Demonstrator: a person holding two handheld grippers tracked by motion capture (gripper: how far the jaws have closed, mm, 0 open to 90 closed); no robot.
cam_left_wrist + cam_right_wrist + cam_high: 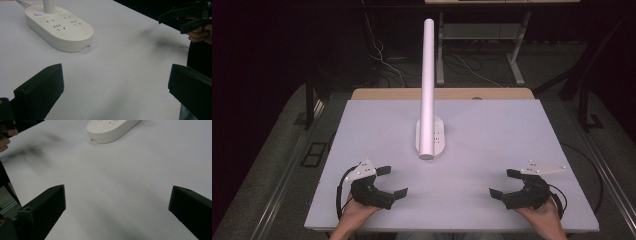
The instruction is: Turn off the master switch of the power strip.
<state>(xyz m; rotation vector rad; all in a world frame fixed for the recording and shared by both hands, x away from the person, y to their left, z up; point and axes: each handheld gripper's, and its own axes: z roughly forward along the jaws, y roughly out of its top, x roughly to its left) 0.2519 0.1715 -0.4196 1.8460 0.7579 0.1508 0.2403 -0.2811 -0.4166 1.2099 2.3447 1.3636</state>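
A white oval power strip (430, 136) lies at the middle of the white table (492, 130), with a tall white post (428, 85) rising from it. In the left gripper view the power strip (60, 28) shows its sockets at upper left. The power strip's end (112, 130) sits at the top of the right gripper view. My left gripper (391, 181) rests near the front left edge, jaws wide open and empty. My right gripper (505, 183) rests near the front right, also open and empty. Both point inward toward the table's middle. Between the left gripper's (116, 90) jaws lies bare table, and likewise for the right gripper (117, 207).
A wooden strip (442, 93) runs along the table's far edge. Cables and metal desk legs (517, 60) lie on the floor behind. The right hand and its gripper (192, 20) appear at the upper right of the left gripper view.
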